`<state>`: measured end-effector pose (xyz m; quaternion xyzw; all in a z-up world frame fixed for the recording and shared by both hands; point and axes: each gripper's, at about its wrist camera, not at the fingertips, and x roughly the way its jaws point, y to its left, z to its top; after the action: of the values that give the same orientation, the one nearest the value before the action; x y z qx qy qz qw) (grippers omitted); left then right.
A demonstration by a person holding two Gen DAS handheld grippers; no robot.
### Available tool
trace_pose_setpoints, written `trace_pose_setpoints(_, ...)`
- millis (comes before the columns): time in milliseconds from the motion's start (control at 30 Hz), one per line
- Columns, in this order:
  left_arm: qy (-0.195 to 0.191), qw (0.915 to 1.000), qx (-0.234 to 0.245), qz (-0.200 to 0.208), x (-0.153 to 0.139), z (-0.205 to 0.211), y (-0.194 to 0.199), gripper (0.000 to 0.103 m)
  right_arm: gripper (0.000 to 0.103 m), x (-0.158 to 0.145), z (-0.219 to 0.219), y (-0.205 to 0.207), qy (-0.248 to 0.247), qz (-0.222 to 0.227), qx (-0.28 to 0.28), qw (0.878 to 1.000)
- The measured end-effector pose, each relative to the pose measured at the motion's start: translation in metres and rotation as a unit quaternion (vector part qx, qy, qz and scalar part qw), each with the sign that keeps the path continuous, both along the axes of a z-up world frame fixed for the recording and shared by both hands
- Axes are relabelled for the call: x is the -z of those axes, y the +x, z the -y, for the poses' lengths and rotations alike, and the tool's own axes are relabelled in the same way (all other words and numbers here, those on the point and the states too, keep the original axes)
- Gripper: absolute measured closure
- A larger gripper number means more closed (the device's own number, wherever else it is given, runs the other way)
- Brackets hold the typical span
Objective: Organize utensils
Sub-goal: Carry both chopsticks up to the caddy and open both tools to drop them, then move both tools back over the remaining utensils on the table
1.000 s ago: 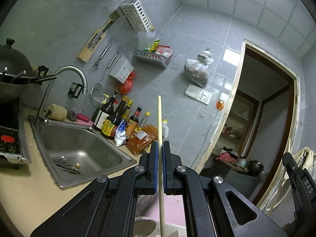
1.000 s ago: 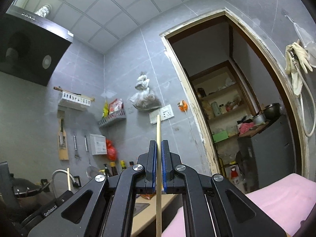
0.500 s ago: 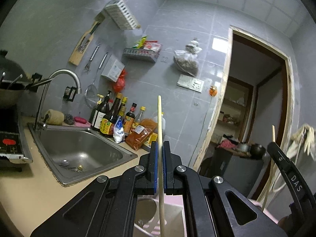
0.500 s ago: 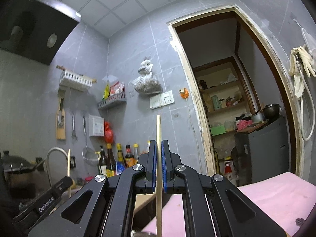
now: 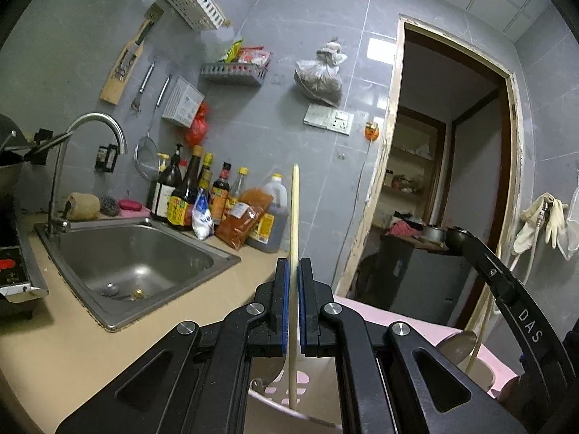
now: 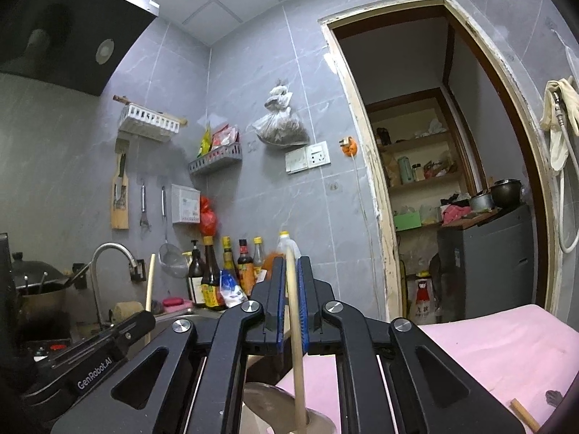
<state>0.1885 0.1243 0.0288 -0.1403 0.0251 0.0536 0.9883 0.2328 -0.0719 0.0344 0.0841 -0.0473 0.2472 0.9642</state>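
left tongs [image 5: 293, 271] | slim round wooden chopstick [image 5: 294, 217] | blue pads pinching

The tan counter [image 5: 47, 347] carries a steel sink [image 5: 137, 256], with bottles [image 5: 188, 195] and a pink soap dish [image 5: 132, 208] behind it.

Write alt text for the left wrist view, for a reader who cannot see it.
The left gripper holds a pale chopstick upright between its blue-padded fingers, its lower end dipping into a holder below. Behind are a steel sink, sauce bottles and a grey tiled wall; the right gripper enters at right.
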Motion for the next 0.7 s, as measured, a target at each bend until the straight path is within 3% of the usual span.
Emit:
trace_pose_setpoints(100, -0.007, 1.0000, 0.006, 0.001, 0.000, -0.004, -0.002, 0.100, 0.086, 0.001, 0.001, 0.000, 0.002, -0.003, 0.000, 1.000)
trace_pose_setpoints(367, -0.015, 0.9998, 0.014, 0.001, 0.000, -0.007, -0.005, 0.096, 0.079, -0.001, 0.002, -0.001, 0.006, -0.001, 0.001, 1.000)
trace_pose_setpoints(533, -0.015, 0.9998, 0.012, 0.010, -0.007, -0.007, -0.008, 0.080, 0.066, -0.008, 0.008, -0.004, 0.016, 0.002, 0.008, 1.000)
trace_pose_setpoints(700, -0.007, 0.9999, 0.007, 0.007, -0.020, -0.004, -0.012, 0.074, 0.051, -0.017, 0.021, -0.009, 0.025, 0.001, 0.028, 0.999)
